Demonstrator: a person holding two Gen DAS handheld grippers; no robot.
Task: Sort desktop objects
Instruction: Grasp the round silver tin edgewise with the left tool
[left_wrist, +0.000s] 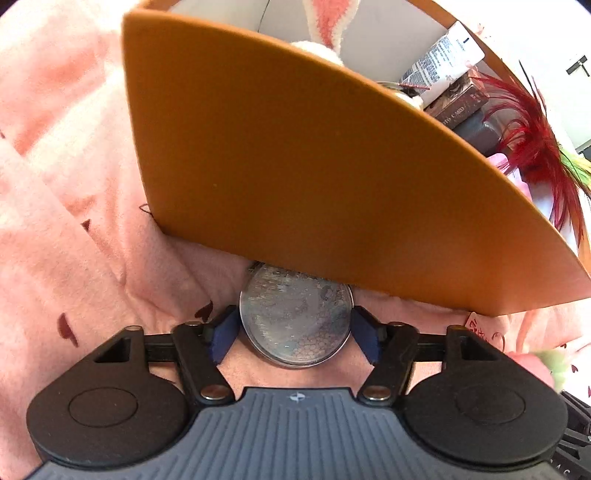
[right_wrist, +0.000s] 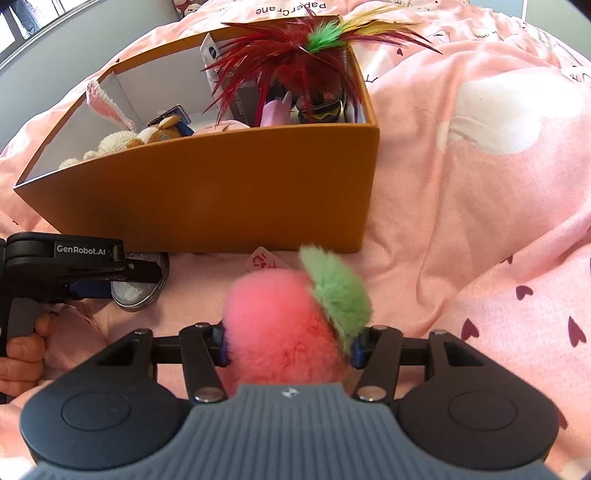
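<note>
Left gripper (left_wrist: 294, 334) clenched on round tin (left_wrist: 295, 317) at orange box's (right_wrist: 229, 192) near wall, right gripper (right_wrist: 289, 345) clenched on pink pompom (right_wrist: 284, 325) at 6 o'clock of box; judgement: lift both clear of rim before releasing inside.

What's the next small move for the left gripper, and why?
Probably lift. The left gripper is shut on the round tin, which sits low against the orange box outer wall; it must clear the rim before going in.
</note>
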